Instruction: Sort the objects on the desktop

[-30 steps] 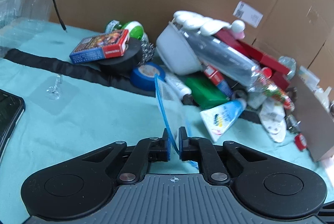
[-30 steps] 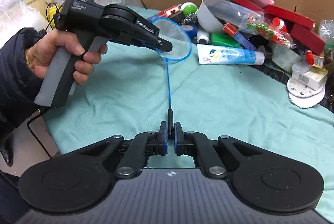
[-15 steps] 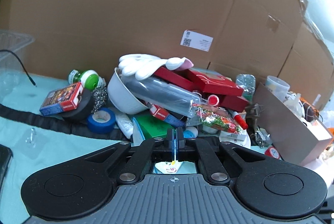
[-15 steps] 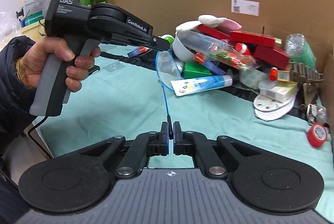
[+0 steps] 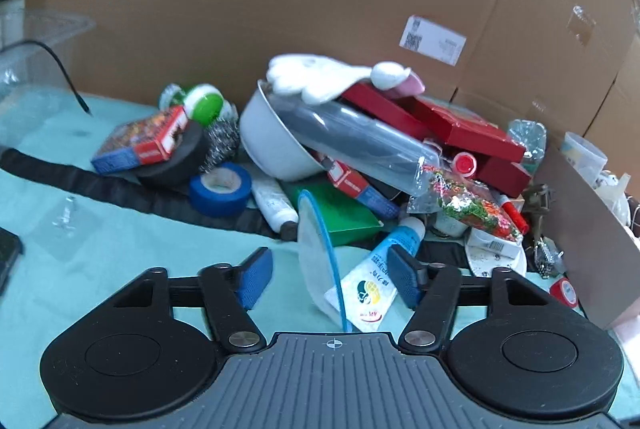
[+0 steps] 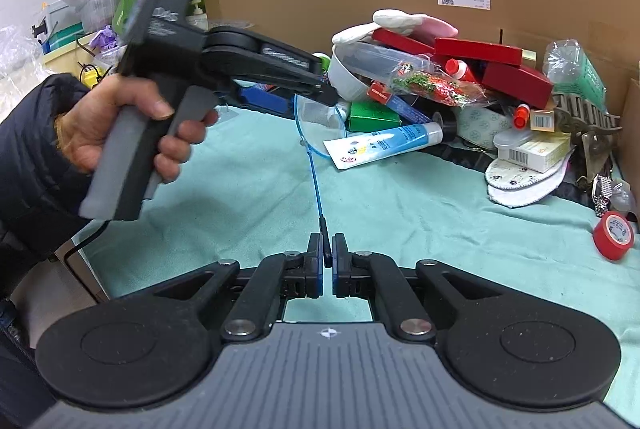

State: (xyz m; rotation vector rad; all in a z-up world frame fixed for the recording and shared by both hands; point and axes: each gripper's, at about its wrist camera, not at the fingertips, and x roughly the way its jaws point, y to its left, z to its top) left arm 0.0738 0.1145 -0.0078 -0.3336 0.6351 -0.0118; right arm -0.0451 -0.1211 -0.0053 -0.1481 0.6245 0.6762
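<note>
Now left claw (image 5: 330,275) wide; right claw (image 6: 327,265) pinches net handle (image 6: 320,205).

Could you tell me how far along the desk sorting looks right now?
Nothing looks sorted yet. In hand: the right gripper pinches the handle of the small blue net; the left gripper is open around its hoop. Left: the pile by the cardboard, including toothpaste tube, blue tape, red boxes.

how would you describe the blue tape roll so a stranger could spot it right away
Start at the white bowl tipped on its side in the pile before the cardboard wall. Just left of it, on the dark strip across the teal cloth, sits the blue tape roll, below a steel scourer. The black roll beside it carries a card box.
</note>
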